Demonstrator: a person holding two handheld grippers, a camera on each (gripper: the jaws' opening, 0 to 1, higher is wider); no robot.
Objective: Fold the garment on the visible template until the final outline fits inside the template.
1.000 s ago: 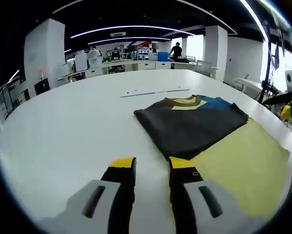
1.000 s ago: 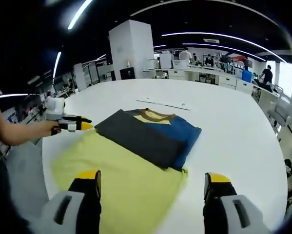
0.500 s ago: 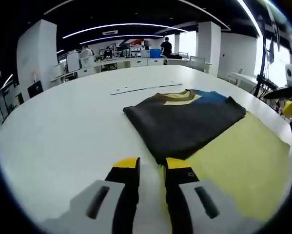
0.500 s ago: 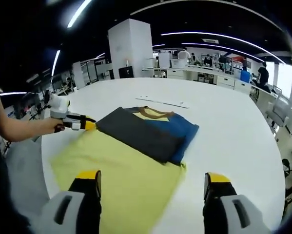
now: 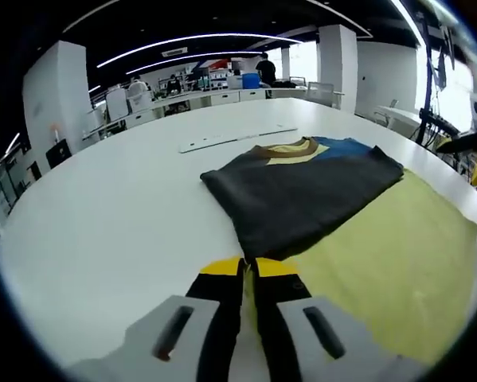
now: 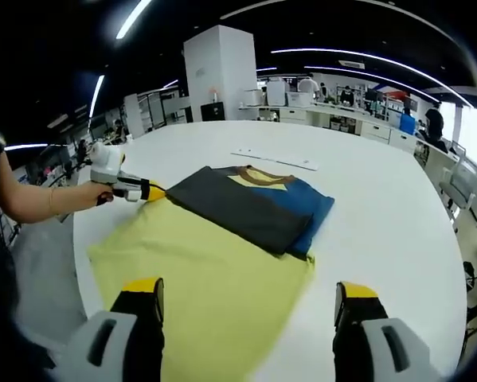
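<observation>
— Where does the garment [image 6: 250, 208] sit at the moment?

— Folded on the white table [image 5: 103, 215], lying across the far part of the yellow template [image 6: 206, 278]. Dark grey panel uppermost, a blue layer showing along one side, a tan collar at the far end. In the right gripper view the blue edge near the table side seems to run just past the yellow, so I judge the outline doesn't fit inside yet.

— And the grippers?

— The left gripper [image 5: 248, 267] has its yellow-tipped jaws pressed together right at the near corner, where the dark cloth meets the template. Whether it pinches cloth, the yellow sheet, or nothing, I can't tell; the tips hide that spot. In the right gripper view it sits at that same corner [image 6: 146, 192], held by a hand [image 6: 103, 194]. The right gripper [image 6: 248, 298] is spread wide, holding nothing, hanging over the template's near end.

— So how to do this step well?

— I'd make sure only the garment's layers are caught, not the template, then lift low and carry the fold across evenly, so the stack doesn't slide further off the yellow.

— Anything else unclear?

— The template's near edge is cut off behind the right jaws, and the garment's underside layers are hidden.
</observation>
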